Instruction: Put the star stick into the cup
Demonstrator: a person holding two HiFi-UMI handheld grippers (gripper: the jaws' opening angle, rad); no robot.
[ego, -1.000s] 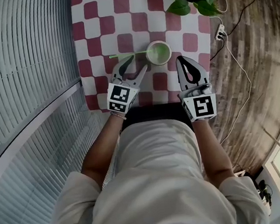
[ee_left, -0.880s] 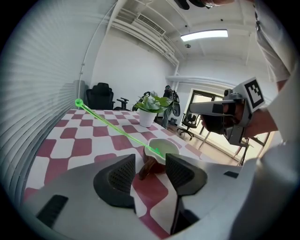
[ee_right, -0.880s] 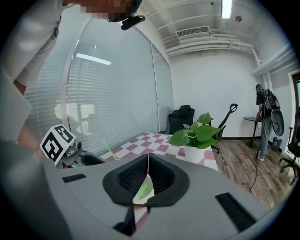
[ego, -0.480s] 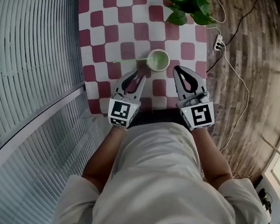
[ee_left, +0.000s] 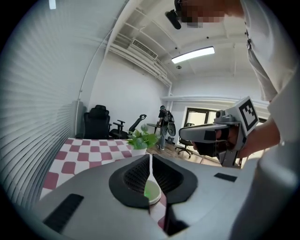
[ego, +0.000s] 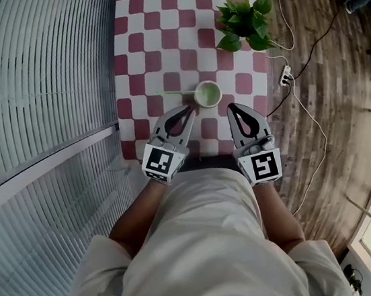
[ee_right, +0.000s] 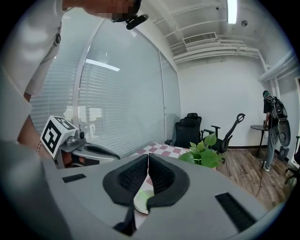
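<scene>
A pale green cup (ego: 207, 94) stands near the front edge of the checkered table (ego: 155, 19). The thin green star stick (ego: 177, 93) lies flat on the table just left of the cup. My left gripper (ego: 192, 109) hovers above the table's near edge, tips close to the cup's left side. Its jaws have just been closing and now stand shut with nothing between them. Beside it on the right, my right gripper (ego: 232, 108) is also shut and empty. The cup (ee_left: 152, 192) shows below the closed jaws in the left gripper view, and the cup (ee_right: 139, 201) likewise in the right gripper view.
A potted green plant (ego: 243, 22) sits at the table's right edge, beyond the cup. Window blinds (ego: 36, 96) run along the left. A power strip and cables (ego: 286, 73) lie on the wooden floor to the right. Office chairs (ee_right: 191, 126) stand far back.
Both grippers have risen and drawn back from the table toward the person. The left jaws went from wide open to shut, holding nothing. The stick and cup stayed put.
</scene>
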